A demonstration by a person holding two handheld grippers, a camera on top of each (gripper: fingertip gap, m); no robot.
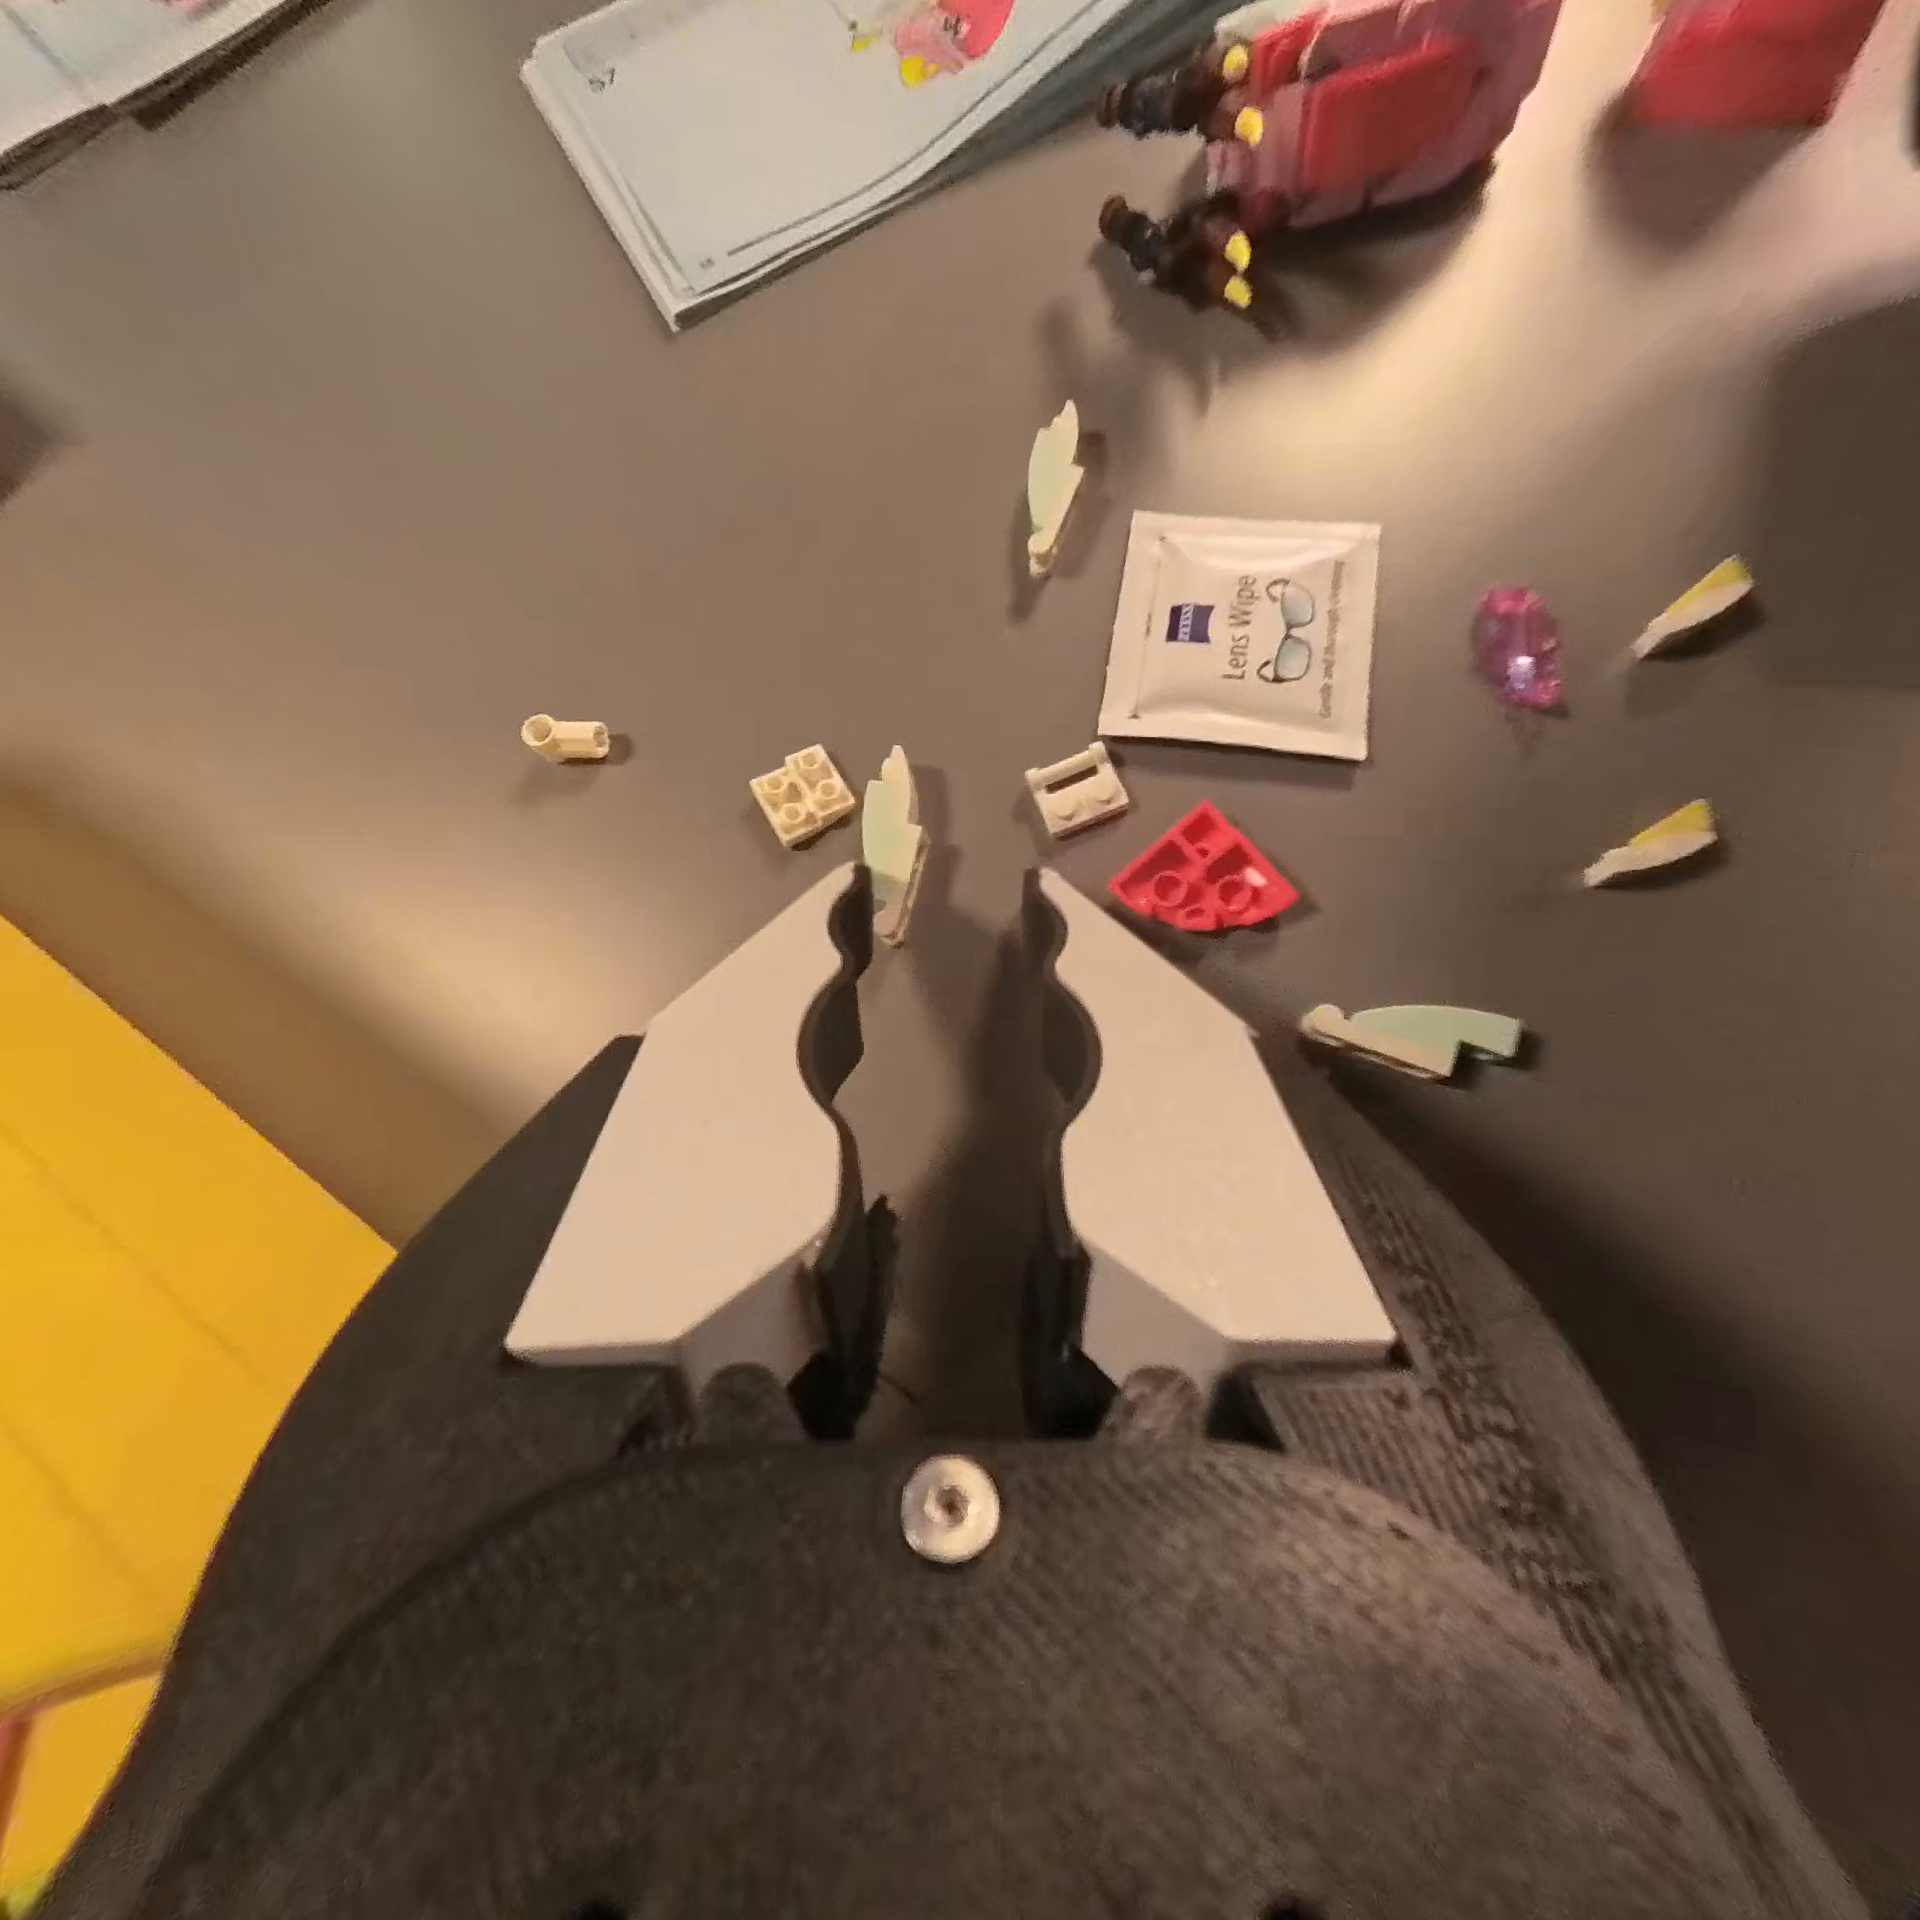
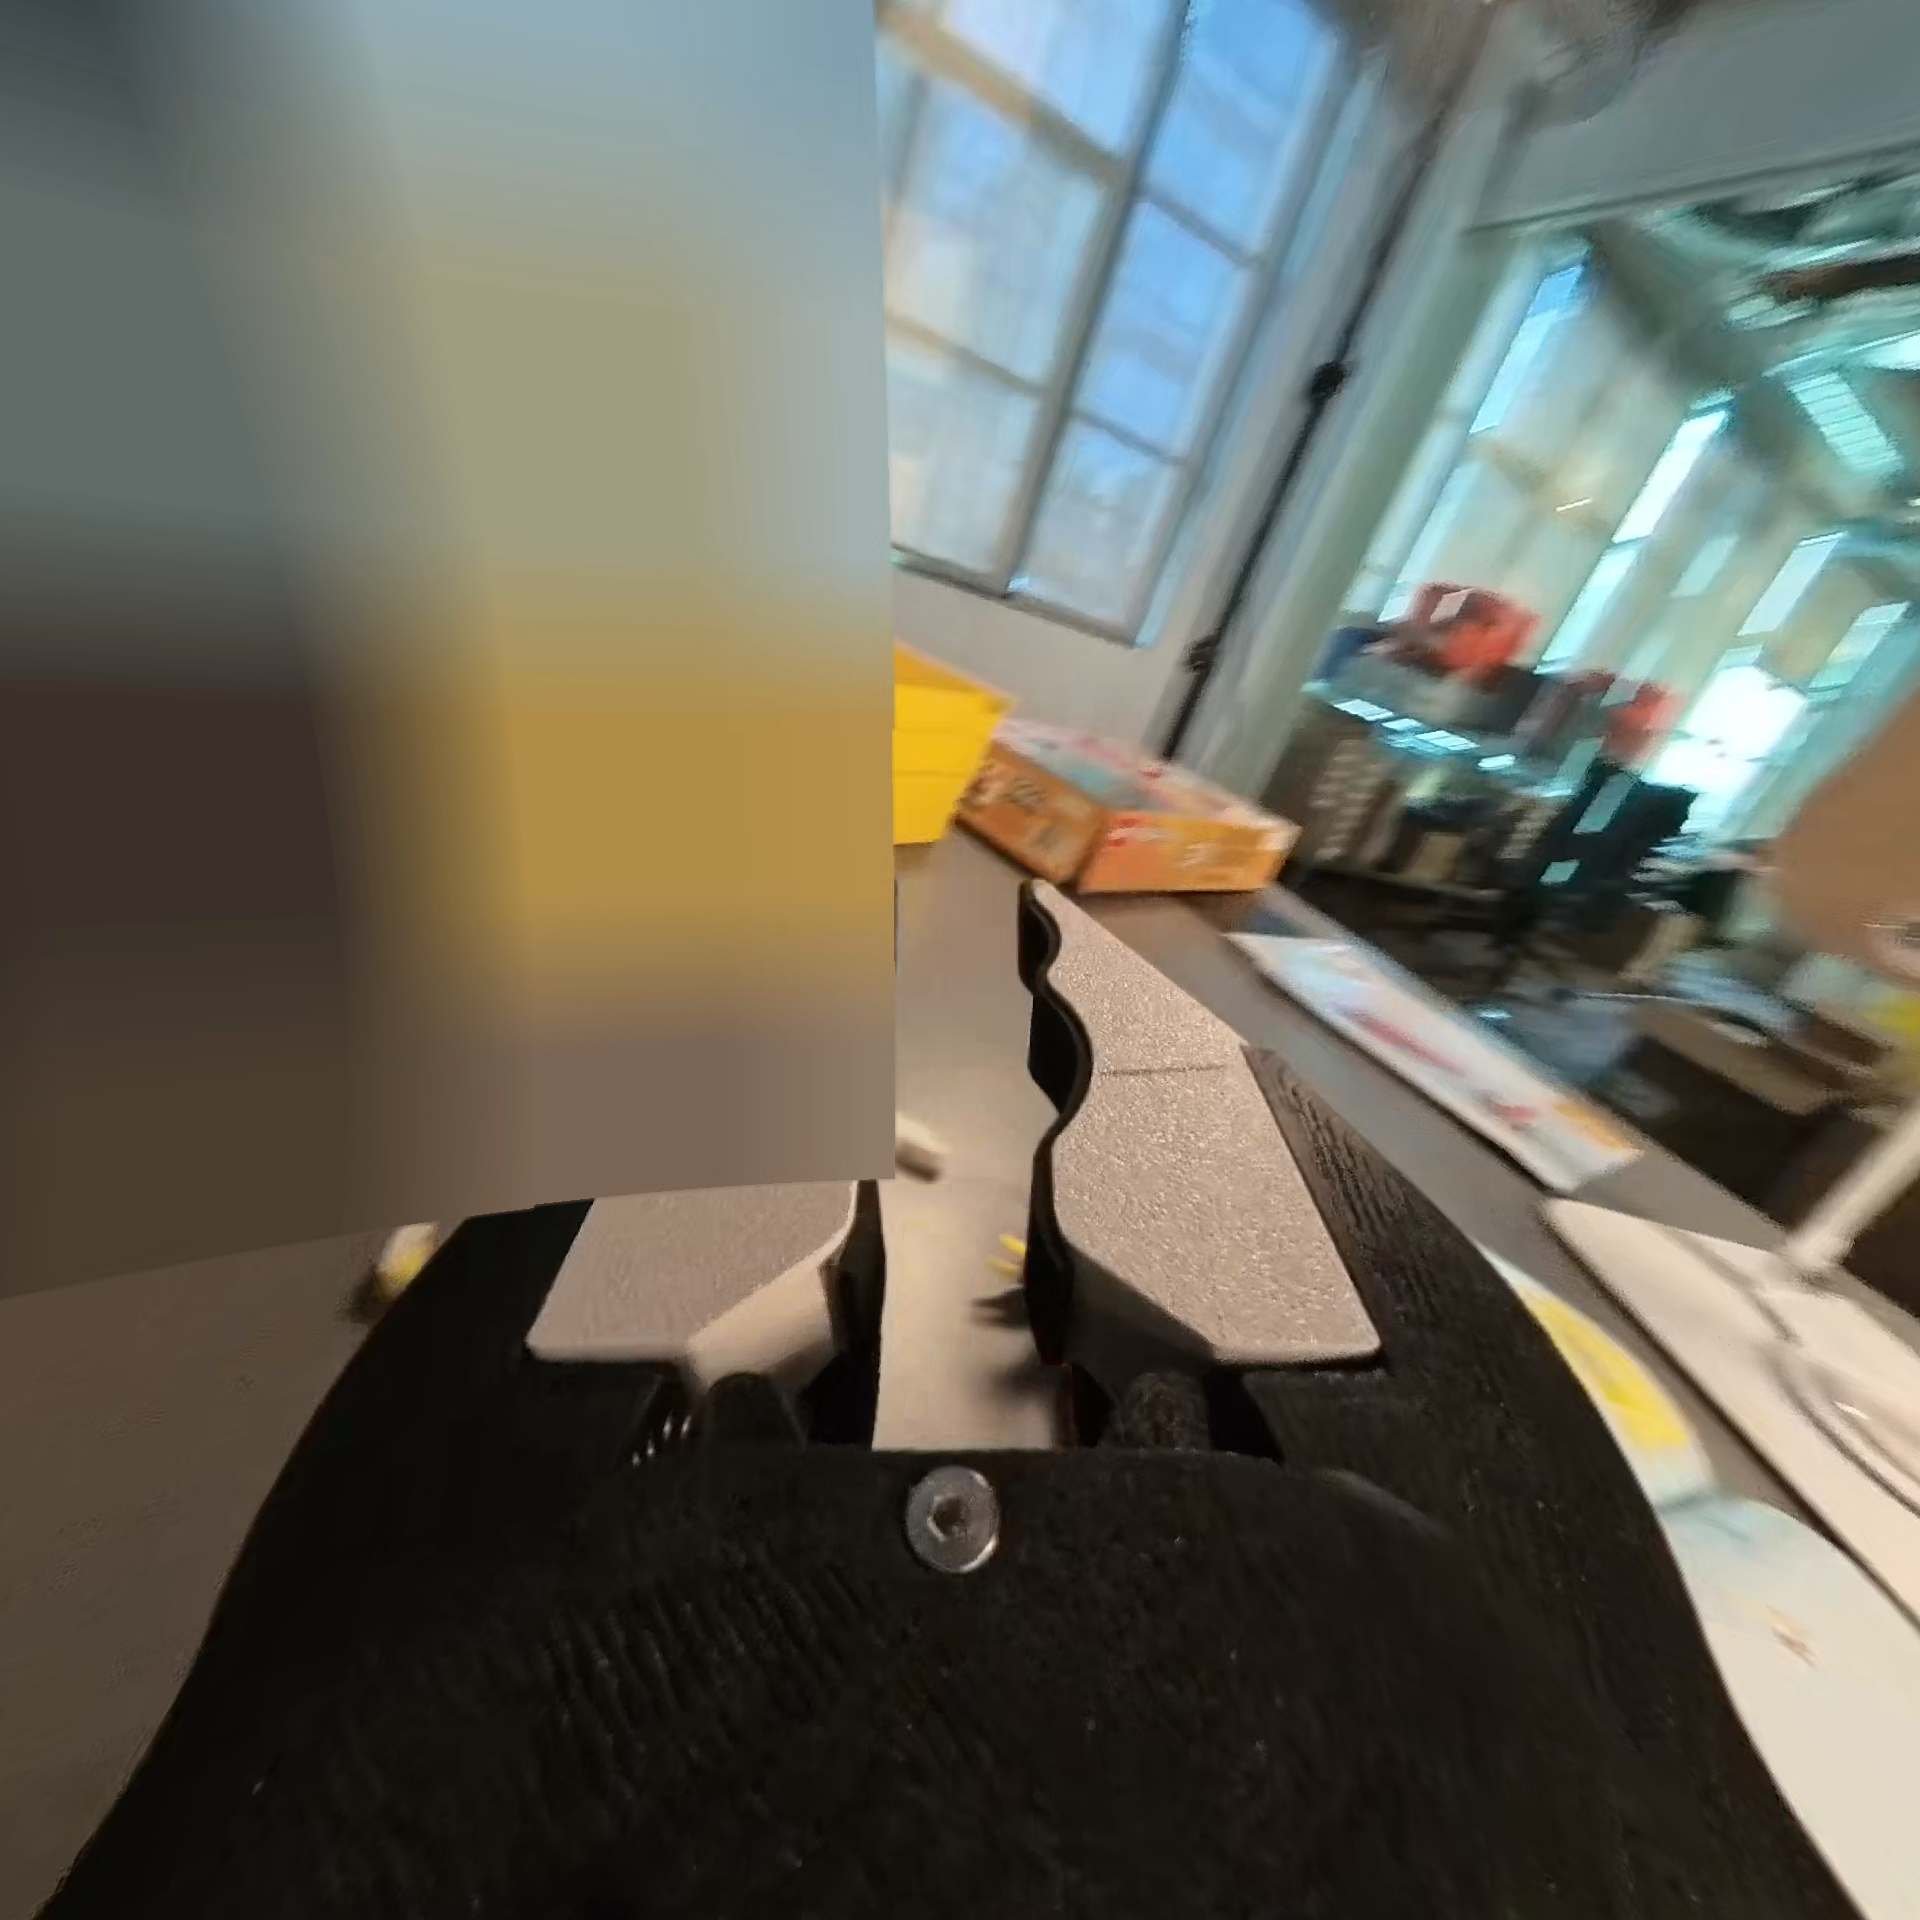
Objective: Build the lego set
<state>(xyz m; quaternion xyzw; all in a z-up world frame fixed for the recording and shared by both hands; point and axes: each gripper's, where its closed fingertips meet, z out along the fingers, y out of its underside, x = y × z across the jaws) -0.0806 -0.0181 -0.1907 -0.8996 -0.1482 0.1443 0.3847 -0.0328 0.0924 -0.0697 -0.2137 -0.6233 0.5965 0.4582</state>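
Observation:
My left gripper (image 1: 945, 878) is open, low over the dark table (image 1: 416, 520). A pale green feather-shaped piece (image 1: 891, 847) stands on edge against the tip of its left finger (image 1: 727, 1091); the right pad is well clear of it. A cream square brick (image 1: 798, 805) lies just left of it. A cream plate with a handle (image 1: 1075, 802) and a red wedge piece (image 1: 1200, 868) lie right of the tips. My right gripper (image 2: 951, 904) is raised and looks across the room; its fingers stand apart with bare table showing between them. A blurred patch hides its left fingertip.
Around lie more pale green pieces (image 1: 1418, 1037) (image 1: 1051, 483), a white wipe sachet (image 1: 1242, 629), a cream pin (image 1: 564, 740), a pink gem (image 1: 1519, 646), yellow-white pieces (image 1: 1694, 613), a booklet (image 1: 810, 135) and a red brick model (image 1: 1340, 114). A yellow bin (image 2: 935, 748) and orange boxes (image 2: 1143, 821) stand farther back. Across from one pair of fingers to the other is roughly 15 centimetres. The white wipe sachet (image 1: 1242, 629) is about 6 centimetres from my left fingertips and 12 centimetres from my right.

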